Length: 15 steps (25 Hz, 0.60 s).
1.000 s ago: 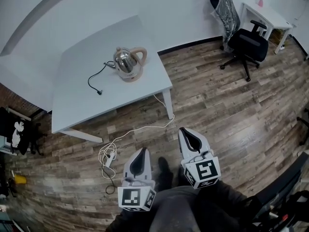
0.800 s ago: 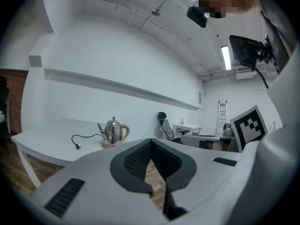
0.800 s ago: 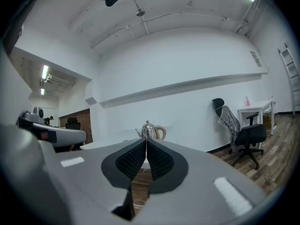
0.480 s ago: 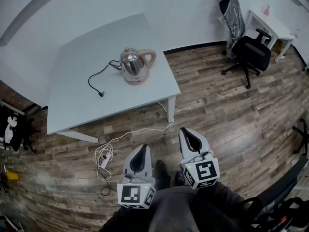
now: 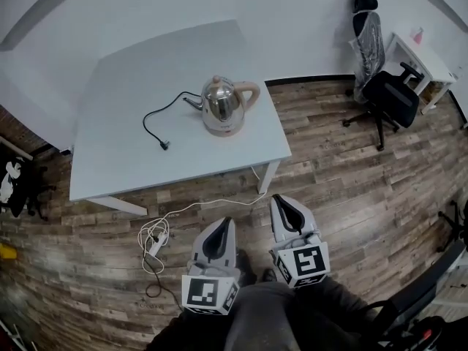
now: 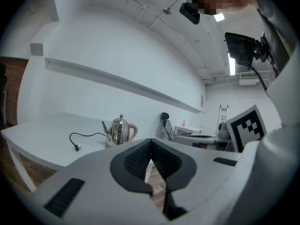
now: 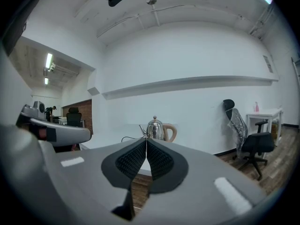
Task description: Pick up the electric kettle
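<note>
Two tongs, the left tongs (image 5: 223,227) and the right tongs (image 5: 284,203), hang side by side over the wooden floor (image 5: 344,174), short of the near edge of the surface (image 5: 146,72). Each gripper view shows its own tongs pressed together with nothing between the pads: the left (image 6: 150,142) and the right (image 7: 146,142) are both empty.

The electric kettle (image 5: 225,104) stands upright on the right half of the surface, closer to the right edge than to the left and roughly midway between the far and near edges. Its handle faces the right edge and its spout the left. A black cord (image 5: 145,121) trails from it toward the middle of the surface, with bare top all around.

Bare floor lies between the tongs and the near right corner. A white cable (image 5: 157,236) lies coiled on the floor left of the left tongs. Right of the surface the floor stays open as far as an office chair (image 5: 384,93).
</note>
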Tool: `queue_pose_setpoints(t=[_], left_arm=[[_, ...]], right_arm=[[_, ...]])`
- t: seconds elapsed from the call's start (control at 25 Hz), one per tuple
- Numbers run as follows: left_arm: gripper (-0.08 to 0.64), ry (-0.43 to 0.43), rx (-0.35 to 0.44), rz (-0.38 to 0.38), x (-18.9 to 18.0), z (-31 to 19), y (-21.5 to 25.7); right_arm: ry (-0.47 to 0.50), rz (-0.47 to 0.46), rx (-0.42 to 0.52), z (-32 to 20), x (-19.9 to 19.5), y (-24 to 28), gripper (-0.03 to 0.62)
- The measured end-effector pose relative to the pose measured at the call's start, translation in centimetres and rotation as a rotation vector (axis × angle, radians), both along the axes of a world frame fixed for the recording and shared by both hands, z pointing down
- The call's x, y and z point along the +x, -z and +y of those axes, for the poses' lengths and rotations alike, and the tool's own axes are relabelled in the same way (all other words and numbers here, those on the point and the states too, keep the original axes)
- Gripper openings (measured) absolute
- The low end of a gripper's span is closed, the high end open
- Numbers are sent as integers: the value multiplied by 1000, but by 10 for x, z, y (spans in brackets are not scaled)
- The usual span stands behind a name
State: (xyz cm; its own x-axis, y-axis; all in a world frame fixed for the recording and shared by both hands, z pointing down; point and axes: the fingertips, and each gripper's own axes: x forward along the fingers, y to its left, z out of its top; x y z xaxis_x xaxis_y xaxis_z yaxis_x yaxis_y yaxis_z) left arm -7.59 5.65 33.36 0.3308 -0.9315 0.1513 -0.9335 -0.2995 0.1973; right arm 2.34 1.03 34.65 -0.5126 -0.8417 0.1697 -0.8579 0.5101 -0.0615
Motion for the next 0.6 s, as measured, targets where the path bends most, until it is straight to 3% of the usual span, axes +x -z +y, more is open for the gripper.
queue_pose_setpoints(t=[0.28, 0.6], left_arm=[[0, 12, 5, 24, -35, -27, 0], [0, -4, -2, 31, -32, -55, -1]], right_arm=[[30, 21, -9, -22, -39, -2, 6], [22, 40, 0, -47, -37, 4, 6]])
